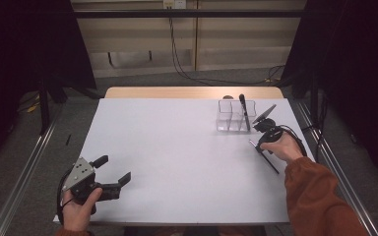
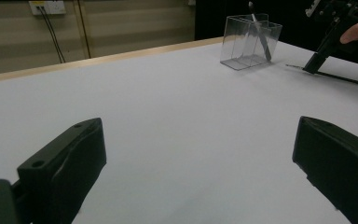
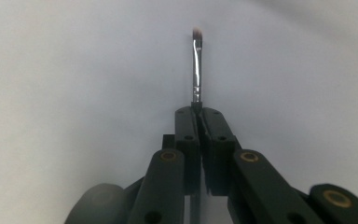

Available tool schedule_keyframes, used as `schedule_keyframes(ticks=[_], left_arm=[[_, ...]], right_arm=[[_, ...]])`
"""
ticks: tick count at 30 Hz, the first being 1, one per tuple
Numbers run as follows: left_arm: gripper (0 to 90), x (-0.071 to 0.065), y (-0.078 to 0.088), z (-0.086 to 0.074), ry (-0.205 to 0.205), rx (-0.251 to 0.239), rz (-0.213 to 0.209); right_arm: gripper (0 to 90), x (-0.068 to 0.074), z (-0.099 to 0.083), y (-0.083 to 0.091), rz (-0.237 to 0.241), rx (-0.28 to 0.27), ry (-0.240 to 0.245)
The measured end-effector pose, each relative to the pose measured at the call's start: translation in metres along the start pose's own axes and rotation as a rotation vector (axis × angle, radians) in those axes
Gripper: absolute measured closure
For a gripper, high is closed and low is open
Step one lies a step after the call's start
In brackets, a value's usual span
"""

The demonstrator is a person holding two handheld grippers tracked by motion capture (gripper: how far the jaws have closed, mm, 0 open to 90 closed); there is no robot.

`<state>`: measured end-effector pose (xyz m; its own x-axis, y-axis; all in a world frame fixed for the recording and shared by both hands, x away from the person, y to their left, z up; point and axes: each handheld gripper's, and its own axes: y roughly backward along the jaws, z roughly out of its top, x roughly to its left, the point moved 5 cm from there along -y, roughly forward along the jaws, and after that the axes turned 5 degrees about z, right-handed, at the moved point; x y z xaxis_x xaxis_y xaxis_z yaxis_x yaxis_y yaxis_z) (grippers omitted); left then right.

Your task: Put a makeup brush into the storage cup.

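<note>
- The right hand-held gripper (image 1: 257, 143) is pinching a thin makeup brush (image 1: 265, 157) between its closed jaws; in the right gripper view the metal ferrule and small bristle tip (image 3: 197, 65) are sticking straight out past the jaw tips.
- The brush is lying low over the white bench (image 1: 177, 157), at its right side, just in front of the clear compartmented organiser (image 1: 234, 117); its long dark handle is trailing back toward the person.
- One dark brush (image 1: 244, 111) is already standing tilted in the organiser, so part of the sorting is looking done.
- The gripped brush is looking freshly seized and not yet lifted; raising it, carrying it over the organiser and dropping it in a compartment are judged to be remaining.
- The left hand-held gripper (image 1: 113, 173) is resting at the near left of the bench, its jaws spread wide with nothing between them, well apart from the work.
</note>
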<state>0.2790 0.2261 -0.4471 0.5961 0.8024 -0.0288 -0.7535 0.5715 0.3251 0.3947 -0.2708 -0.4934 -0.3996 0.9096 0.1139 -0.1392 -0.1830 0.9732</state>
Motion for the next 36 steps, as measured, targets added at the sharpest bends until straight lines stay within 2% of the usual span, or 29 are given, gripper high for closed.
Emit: schedule_keyframes(ticks=[2, 12, 19, 29, 36], left_arm=[[2.7, 0.0, 0.0, 0.0, -0.002, 0.001, -0.003], [2.4, -0.002, -0.001, 0.0, -0.003, 0.003, -0.007], [2.4, -0.001, -0.001, 0.0, -0.003, 0.005, 0.0], [2.4, -0.001, -0.001, -0.001, -0.002, 0.006, -0.004], [2.4, 0.0, -0.001, -0.001, -0.003, 0.005, -0.002]], right_arm=[[86.9, 0.001, 0.001, 0.002, 0.003, -0.001, 0.015], [86.9, 0.0, -0.002, 0.02, 0.044, -0.074, 0.003], [86.9, 0.004, -0.006, 0.025, 0.095, -0.18, 0.003], [86.8, 0.007, -0.01, 0.033, 0.108, -0.298, 0.019], [86.8, 0.01, -0.011, 0.036, 0.135, -0.379, 0.018]])
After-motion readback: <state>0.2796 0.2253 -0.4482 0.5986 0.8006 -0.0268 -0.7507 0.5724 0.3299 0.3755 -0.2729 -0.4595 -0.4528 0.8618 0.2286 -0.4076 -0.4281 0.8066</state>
